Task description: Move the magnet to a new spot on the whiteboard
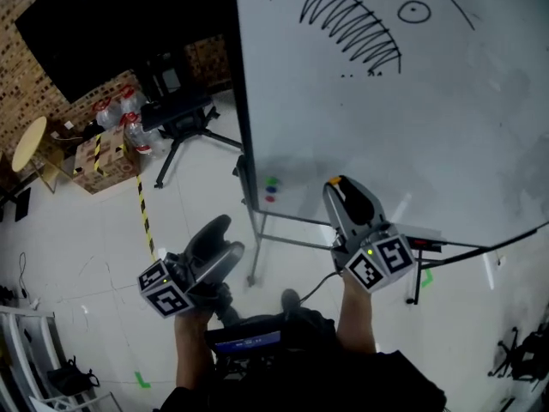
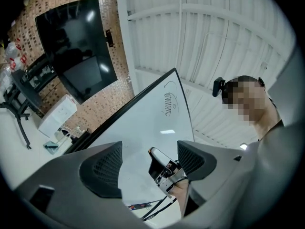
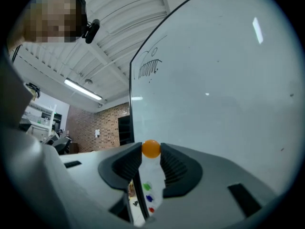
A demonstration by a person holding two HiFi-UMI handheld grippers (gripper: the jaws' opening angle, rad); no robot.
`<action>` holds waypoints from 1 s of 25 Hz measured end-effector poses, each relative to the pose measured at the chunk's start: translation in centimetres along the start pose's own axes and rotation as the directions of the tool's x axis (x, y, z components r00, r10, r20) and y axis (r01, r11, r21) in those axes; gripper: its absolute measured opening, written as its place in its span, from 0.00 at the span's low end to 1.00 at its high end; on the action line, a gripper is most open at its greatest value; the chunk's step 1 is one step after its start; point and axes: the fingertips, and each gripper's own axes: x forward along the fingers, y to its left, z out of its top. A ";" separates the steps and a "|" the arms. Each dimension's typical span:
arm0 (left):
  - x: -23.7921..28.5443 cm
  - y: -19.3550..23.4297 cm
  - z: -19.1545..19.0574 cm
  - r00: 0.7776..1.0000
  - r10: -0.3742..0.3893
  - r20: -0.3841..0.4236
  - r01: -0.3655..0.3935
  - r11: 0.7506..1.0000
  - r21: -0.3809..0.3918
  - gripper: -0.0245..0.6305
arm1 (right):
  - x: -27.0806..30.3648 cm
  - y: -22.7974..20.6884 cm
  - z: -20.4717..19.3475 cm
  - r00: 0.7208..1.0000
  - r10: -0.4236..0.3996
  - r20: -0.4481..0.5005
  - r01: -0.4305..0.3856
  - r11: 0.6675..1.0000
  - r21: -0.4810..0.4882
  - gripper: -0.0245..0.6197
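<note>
The right tongs are closed on the orange magnet, gripped at the very tips of both jaws. In the head view these tongs point at the lower part of the whiteboard, with the orange magnet close to its surface; actual contact cannot be confirmed. Three coloured magnets (green, blue, red) sit in a vertical row near the whiteboard's lower left corner, just left of the orange magnet. A hatched sketch occupies the whiteboard's upper area. The left tongs are wide apart with nothing between the jaws, held below the whiteboard's lower left corner and clear of it.
</note>
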 end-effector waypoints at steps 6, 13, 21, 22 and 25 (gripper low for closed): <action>-5.0 1.2 4.4 0.997 -0.065 -0.033 0.064 0.997 -0.034 0.58 | 1.0 4.8 -0.7 0.993 -0.120 -0.001 0.120 0.993 -0.017 0.27; -9.3 1.9 6.0 0.985 -0.148 -0.091 0.139 0.986 -0.097 0.58 | 0.5 10.0 -2.4 0.972 -0.236 -0.020 0.235 0.971 -0.041 0.27; -10.7 2.9 5.9 0.977 -0.190 -0.098 0.172 0.971 -0.166 0.58 | 0.5 12.2 -4.3 0.954 -0.289 -0.080 0.283 0.956 -0.082 0.27; -10.4 2.9 5.9 0.976 -0.194 -0.100 0.175 0.970 -0.168 0.58 | 0.5 11.9 -4.3 0.953 -0.293 -0.082 0.286 0.954 -0.086 0.27; -9.1 3.0 5.9 0.976 -0.193 -0.104 0.176 0.972 -0.156 0.58 | 1.0 10.5 -4.3 0.953 -0.293 -0.076 0.287 0.955 -0.076 0.27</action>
